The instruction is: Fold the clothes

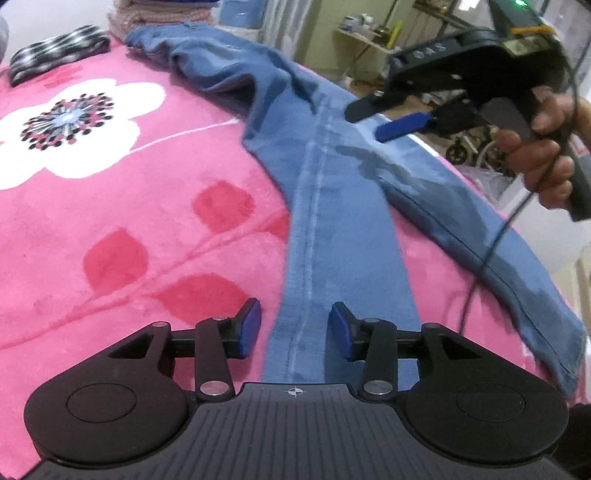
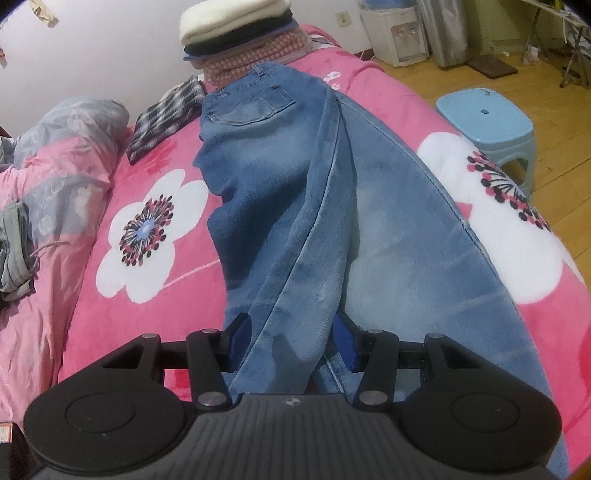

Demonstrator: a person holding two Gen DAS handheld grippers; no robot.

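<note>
On the pink floral blanket (image 1: 110,258) blue jeans (image 1: 332,229) are lying lengthwise, I am holding left gripper (image 1: 294,325) spread over one leg, right gripper (image 2: 291,343) hanging parted, straddling a denim fold without pinching.

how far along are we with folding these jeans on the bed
Done: a stack of folded clothes sits at the far end of the bed. In hand: the jeans lie full length, unfolded, legs apart at the near end; the right gripper has denim bunched between its fingers, the left gripper is open over a leg, gripping nothing. Left: every fold of the jeans, plus the plaid garment.
</note>
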